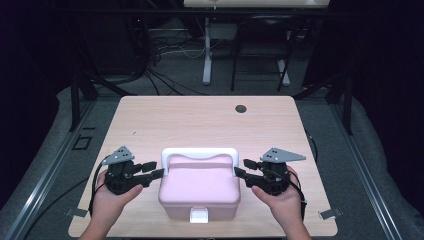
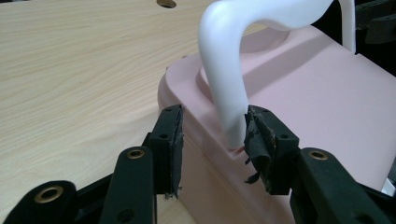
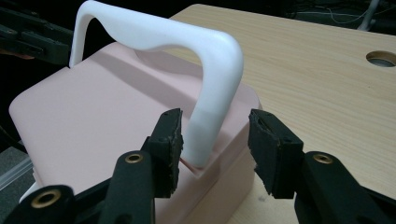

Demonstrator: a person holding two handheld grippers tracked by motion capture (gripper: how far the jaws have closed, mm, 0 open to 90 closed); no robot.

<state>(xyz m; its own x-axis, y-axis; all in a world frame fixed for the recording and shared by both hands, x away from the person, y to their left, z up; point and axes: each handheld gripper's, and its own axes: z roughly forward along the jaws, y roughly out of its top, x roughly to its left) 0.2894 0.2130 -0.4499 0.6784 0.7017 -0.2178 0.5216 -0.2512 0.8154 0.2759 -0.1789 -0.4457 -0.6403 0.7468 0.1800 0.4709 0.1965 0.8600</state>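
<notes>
A pink lidded box [image 1: 200, 187] with a white latch [image 1: 198, 216] stands near the table's front edge. Its white handle [image 1: 200, 152] is raised above the lid. My left gripper [image 1: 156, 169] is at the box's left side. In the left gripper view the gripper [image 2: 212, 135] straddles the handle [image 2: 224, 70] where its leg meets the box [image 2: 317, 93], and the jaws are open. My right gripper [image 1: 243, 167] is at the right side. In the right gripper view it [image 3: 215, 135] stands open around the other leg of the handle [image 3: 210, 60] above the lid [image 3: 93, 116].
The box rests on a light wooden table [image 1: 200, 120] with a round cable hole [image 1: 241, 108] at the back right. Beyond the table are desk legs and cables on a grey floor. The person's hands come in from the front edge.
</notes>
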